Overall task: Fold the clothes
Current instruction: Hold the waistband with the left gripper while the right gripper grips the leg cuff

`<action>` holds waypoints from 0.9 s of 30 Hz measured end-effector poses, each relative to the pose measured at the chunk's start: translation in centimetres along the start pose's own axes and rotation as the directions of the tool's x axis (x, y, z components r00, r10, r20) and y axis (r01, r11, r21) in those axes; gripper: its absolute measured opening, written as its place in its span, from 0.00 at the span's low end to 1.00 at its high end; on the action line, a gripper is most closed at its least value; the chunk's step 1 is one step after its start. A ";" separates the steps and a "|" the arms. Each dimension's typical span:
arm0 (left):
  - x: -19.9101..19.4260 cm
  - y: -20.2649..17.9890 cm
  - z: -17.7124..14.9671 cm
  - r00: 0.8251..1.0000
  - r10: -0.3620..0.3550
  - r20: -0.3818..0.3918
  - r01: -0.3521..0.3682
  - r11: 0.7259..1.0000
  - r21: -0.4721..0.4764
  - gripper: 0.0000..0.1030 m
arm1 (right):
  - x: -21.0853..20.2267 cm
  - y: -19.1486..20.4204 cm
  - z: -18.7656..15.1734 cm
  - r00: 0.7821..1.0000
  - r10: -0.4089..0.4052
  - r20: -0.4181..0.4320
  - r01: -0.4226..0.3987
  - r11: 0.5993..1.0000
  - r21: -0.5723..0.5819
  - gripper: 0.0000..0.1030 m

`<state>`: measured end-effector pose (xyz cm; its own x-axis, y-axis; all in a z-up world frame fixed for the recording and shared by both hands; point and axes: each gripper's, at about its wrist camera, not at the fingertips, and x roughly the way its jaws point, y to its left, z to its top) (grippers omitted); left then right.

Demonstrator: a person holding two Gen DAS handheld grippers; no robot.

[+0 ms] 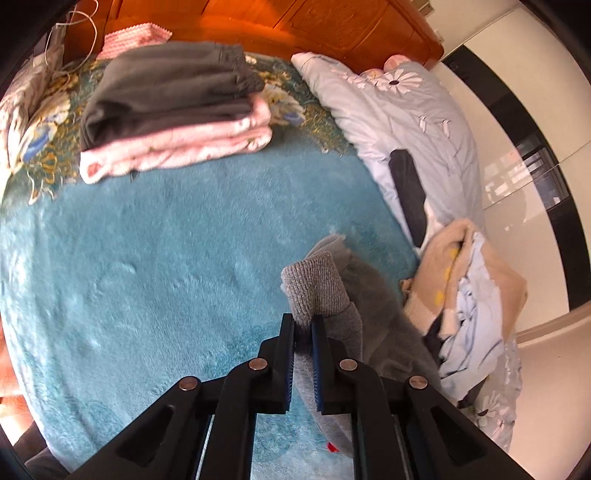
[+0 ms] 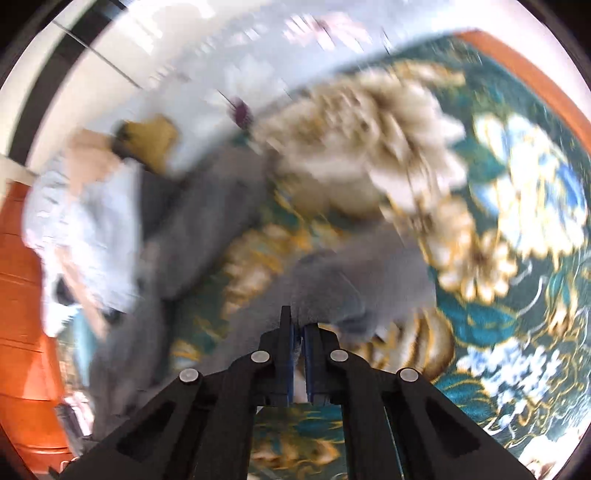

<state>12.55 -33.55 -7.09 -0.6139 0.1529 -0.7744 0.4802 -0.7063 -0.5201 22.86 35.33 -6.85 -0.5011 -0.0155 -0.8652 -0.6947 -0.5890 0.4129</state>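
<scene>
In the left wrist view my left gripper [image 1: 303, 321] is shut on the ribbed cuff of a grey sweater [image 1: 321, 288], held just above the teal blanket [image 1: 147, 266]. The rest of the sweater trails right and down under the gripper. In the blurred right wrist view my right gripper [image 2: 298, 320] is shut on another part of the grey sweater [image 2: 332, 284], above the flowered part of the blanket [image 2: 517, 258]. The grey cloth stretches away to the left.
A folded stack of dark grey and pink clothes [image 1: 173, 110] lies at the back of the bed. A pale blue flowered quilt [image 1: 406, 110] runs along the right side. A heap of beige and light blue clothes [image 1: 469, 295] lies at the right. A wooden headboard [image 1: 295, 22] stands behind.
</scene>
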 end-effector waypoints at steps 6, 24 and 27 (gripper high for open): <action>-2.0 2.9 -0.6 0.998 0.057 -0.030 -0.057 0.998 0.011 0.09 | -6.4 2.1 -0.7 0.999 -0.002 0.045 0.009 0.988 -0.152 0.03; 2.4 5.2 -2.1 0.968 0.183 -0.171 -0.177 0.983 0.048 0.09 | 1.8 0.1 -2.6 0.975 -0.193 -0.110 0.183 0.978 -0.096 0.04; 3.2 5.3 -2.0 0.963 0.189 -0.190 -0.186 0.982 0.032 0.09 | 4.7 1.0 -1.2 0.975 -0.189 -0.118 0.183 0.981 -0.057 0.04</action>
<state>14.40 -35.40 -13.02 -0.3813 0.1453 -0.9130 0.5657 -0.7444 -0.3547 20.43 33.67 -10.83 -0.2964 0.0005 -0.9551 -0.7443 -0.6267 0.2306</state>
